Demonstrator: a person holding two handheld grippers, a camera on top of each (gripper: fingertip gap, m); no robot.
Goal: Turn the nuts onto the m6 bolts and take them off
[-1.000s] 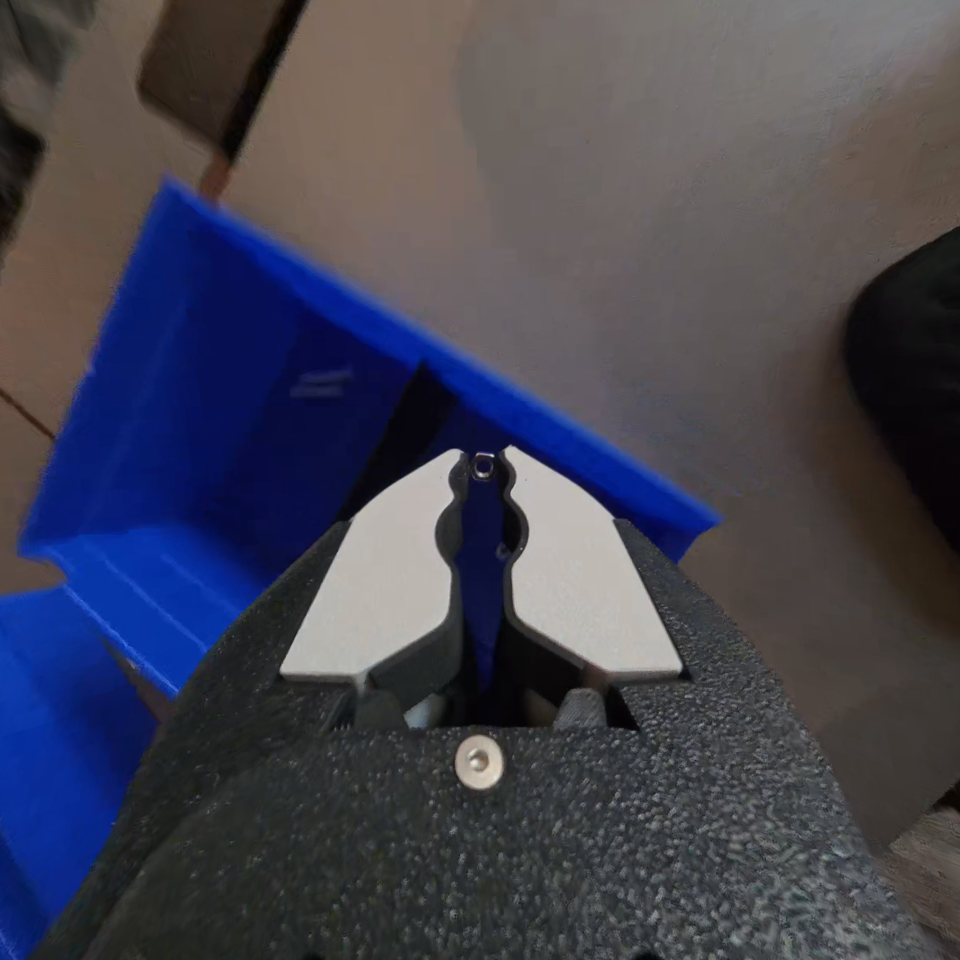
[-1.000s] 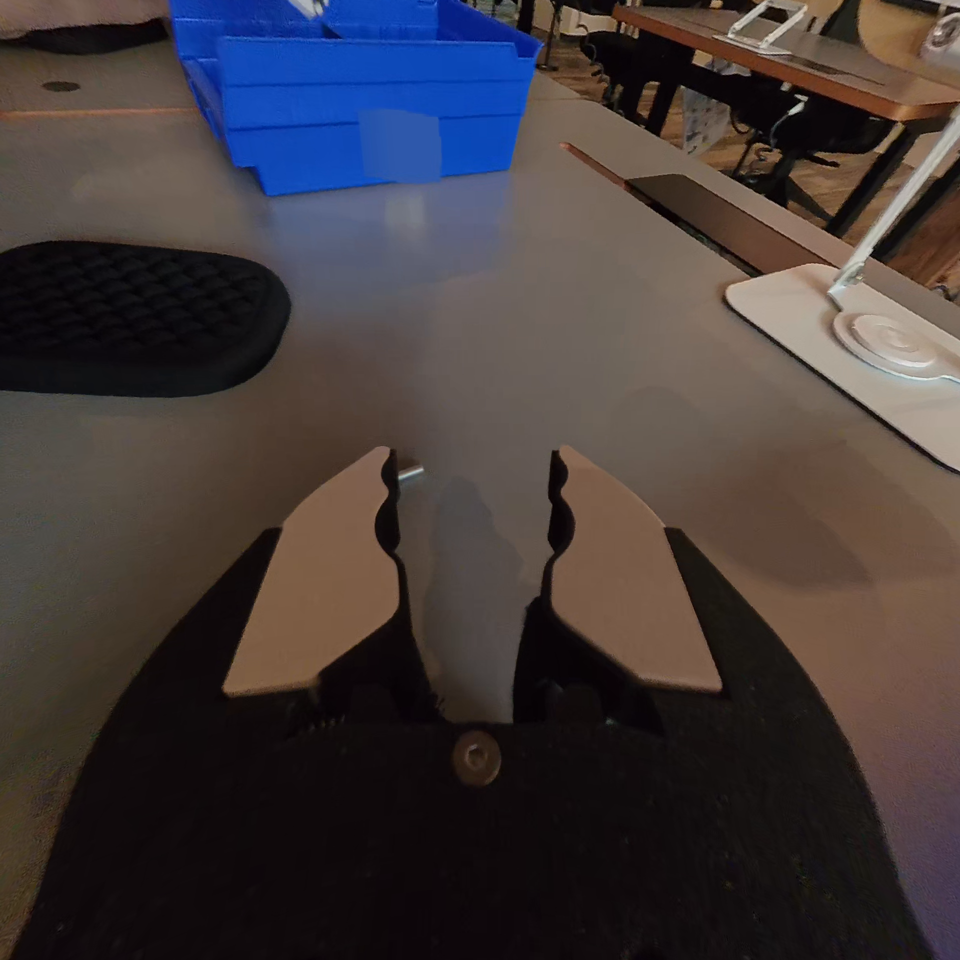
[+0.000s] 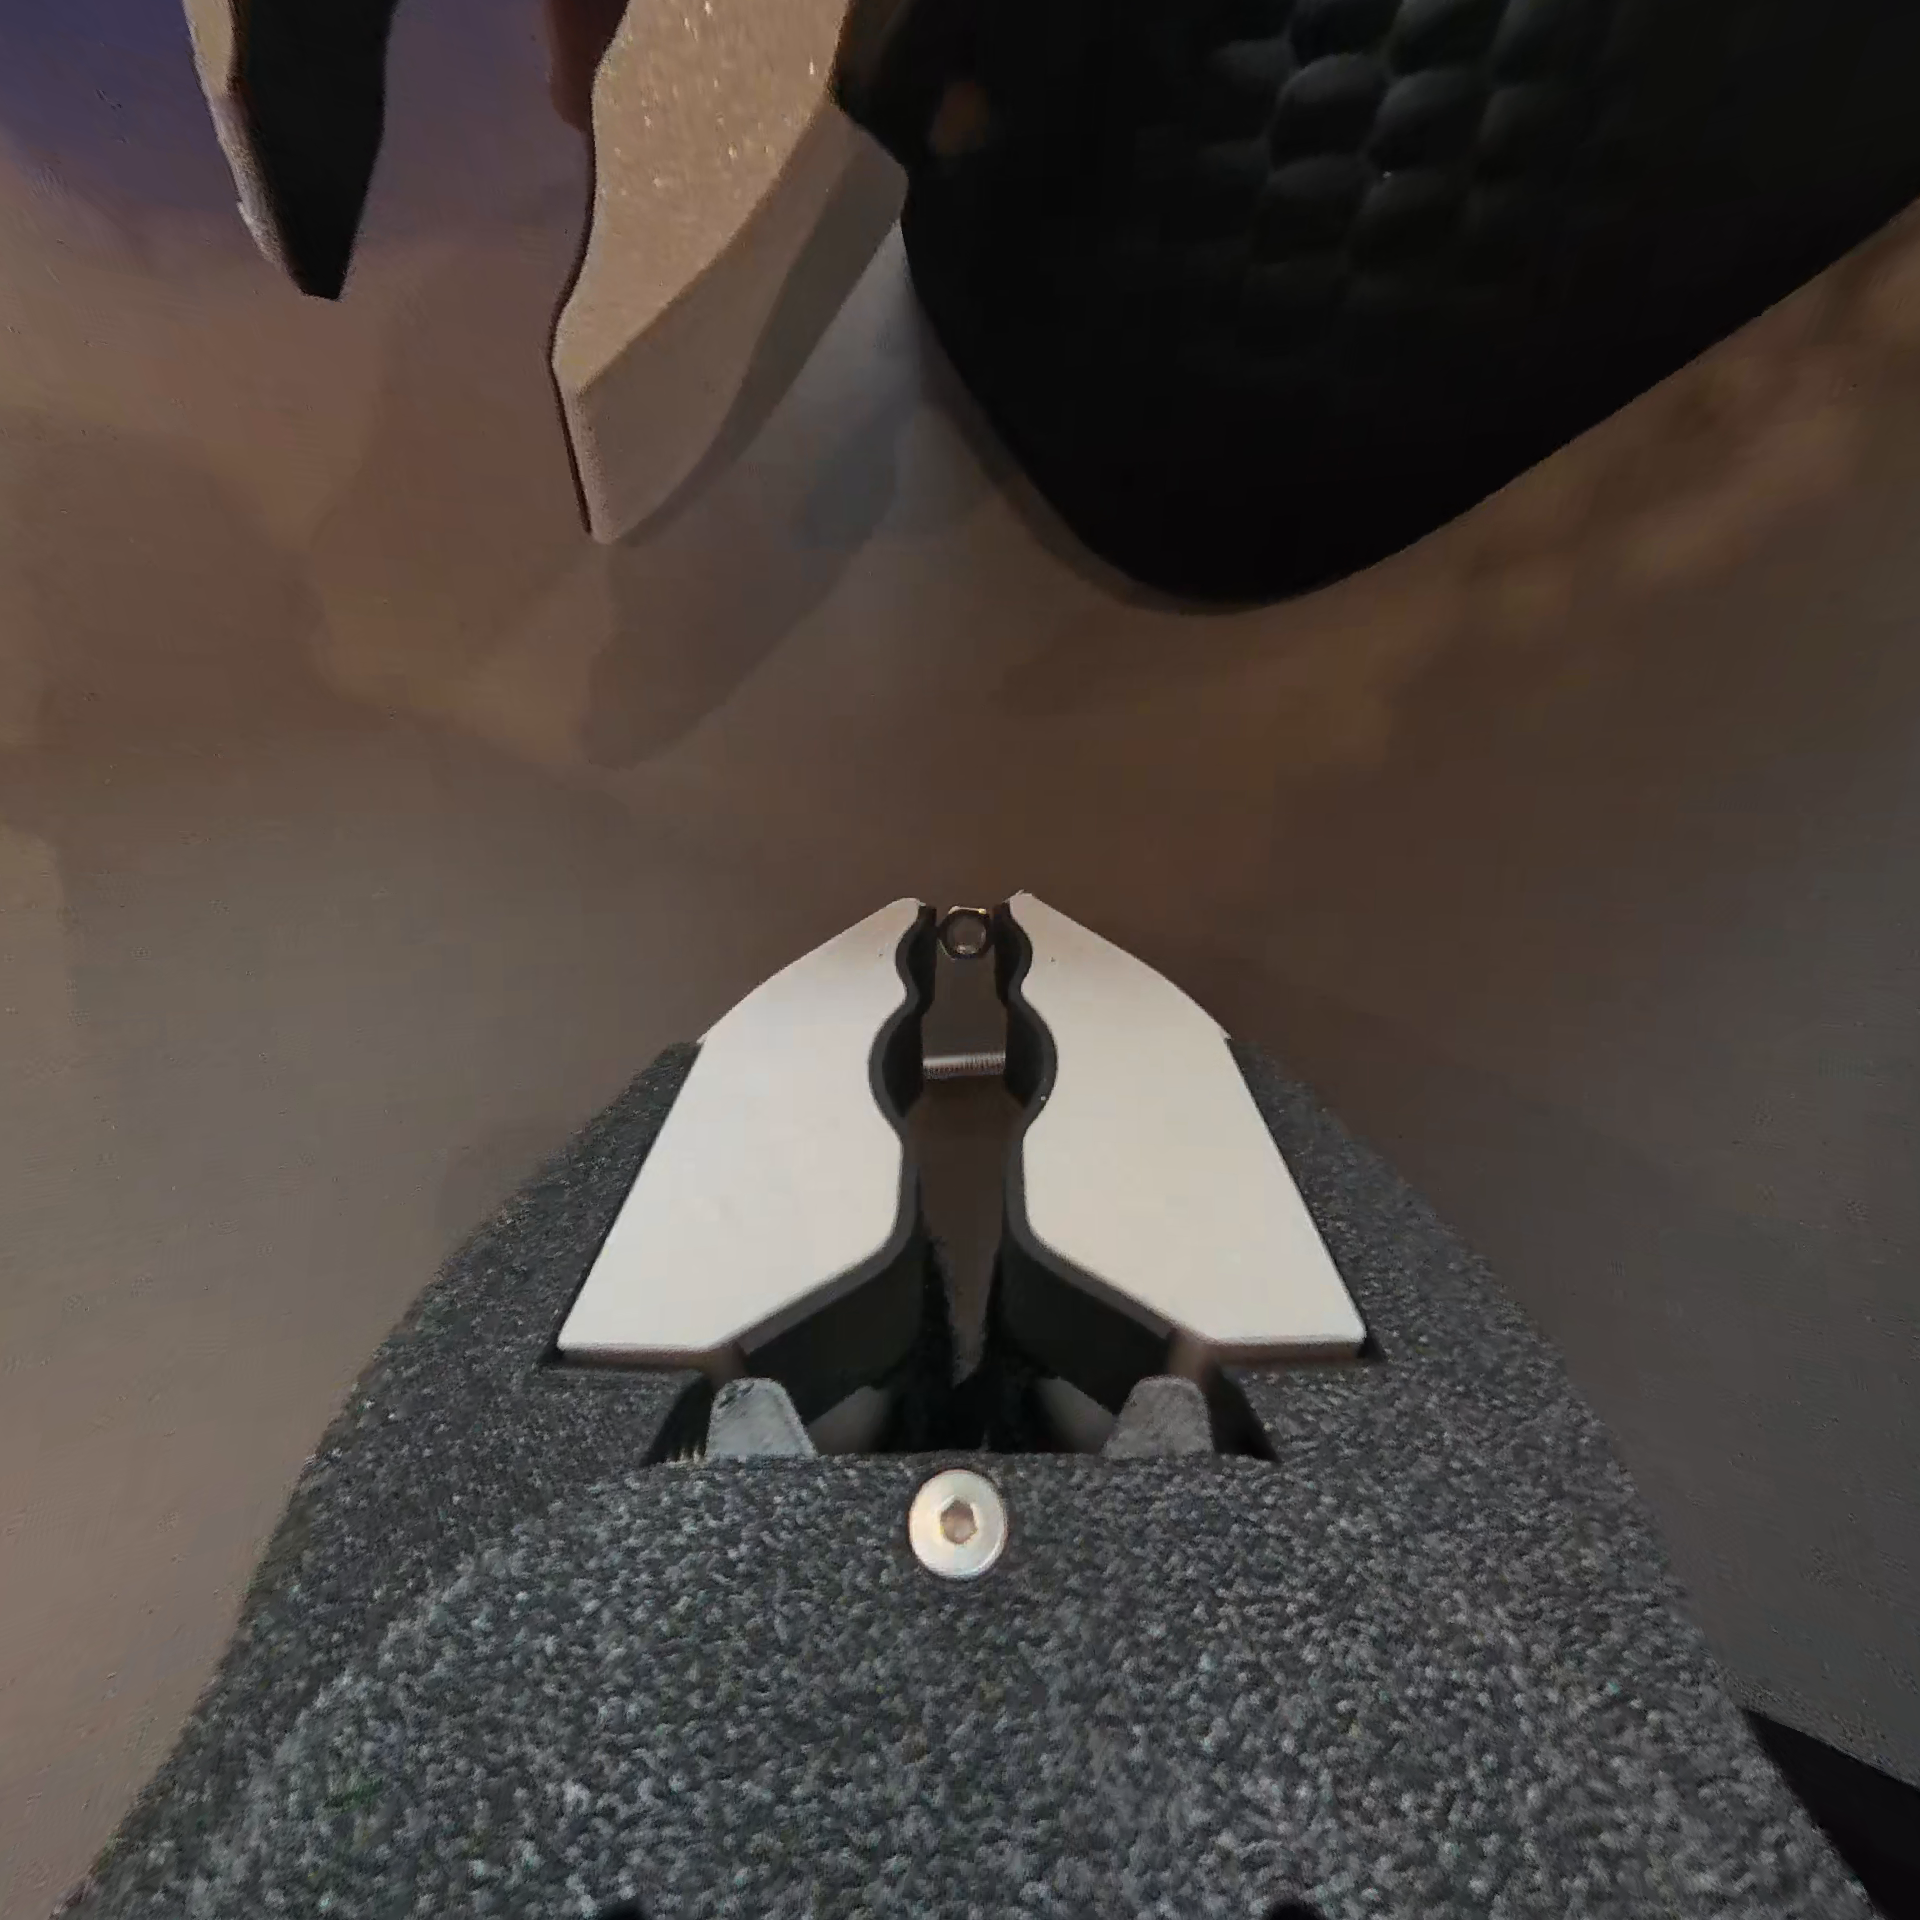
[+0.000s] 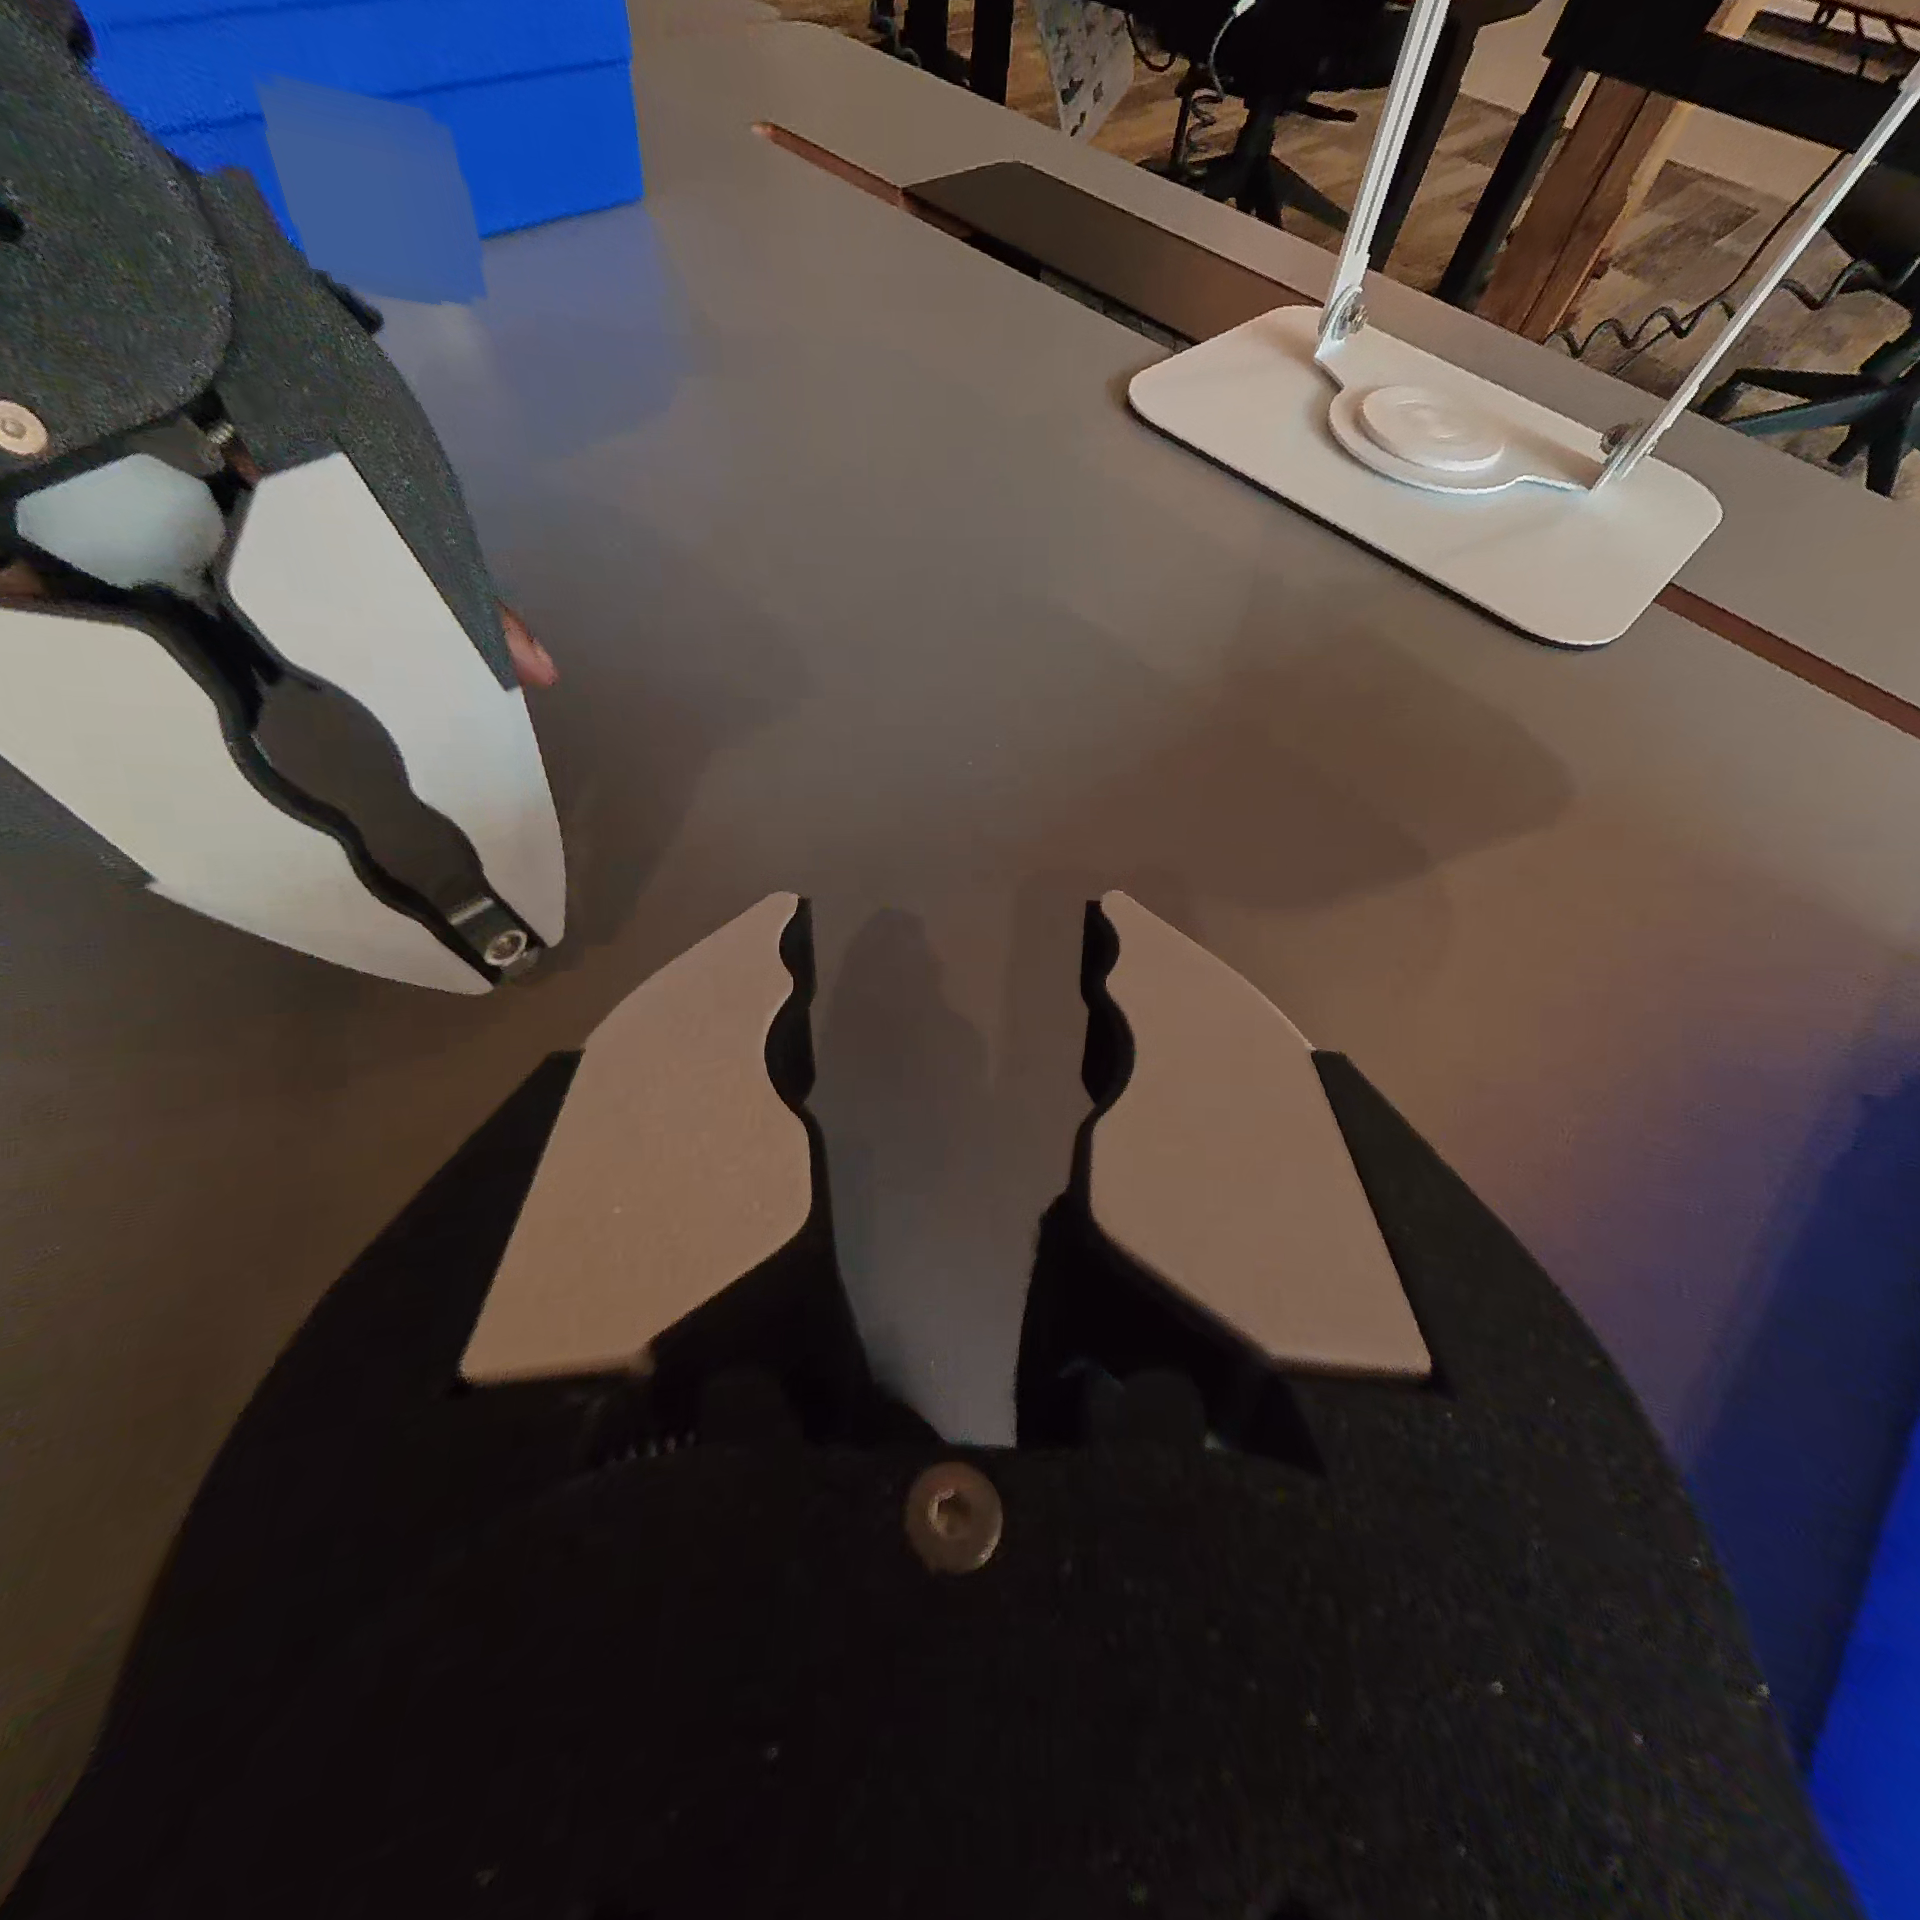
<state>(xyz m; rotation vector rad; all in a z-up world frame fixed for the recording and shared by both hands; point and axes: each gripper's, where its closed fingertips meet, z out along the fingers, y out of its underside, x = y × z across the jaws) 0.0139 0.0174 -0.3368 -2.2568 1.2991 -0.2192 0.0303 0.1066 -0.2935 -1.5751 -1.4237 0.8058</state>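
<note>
Grey tabletop [image 4: 1039, 520] fills both views; blue bin [image 4: 540, 114] at upper left of right wrist view, white lamp base [image 4: 1434, 468] at upper right, black textured pad [image 3: 1403, 260] at upper right of left wrist view.

Left gripper [image 3: 966, 920]: jaws nearly closed, tips pinching a small silver hex nut [image 3: 964, 932]. Bore of the nut faces the camera, so its axis runs along the fingers. A short threaded piece [image 3: 964, 1062] shows lower in the gap, across it; whether it belongs to the nut's bolt, cannot tell.

Right gripper [image 4: 945, 914]: jaws set wide apart, only bare table between them, nothing held.

Key relation: in right wrist view the nut [image 4: 509, 948] sits at the left gripper's tip, lower left of centre, just beside and to the left of the right gripper's left finger [image 4: 707, 1039]. Judgement: the right gripper must swing left to meet it.

No loose bolt seen on the table.
</note>
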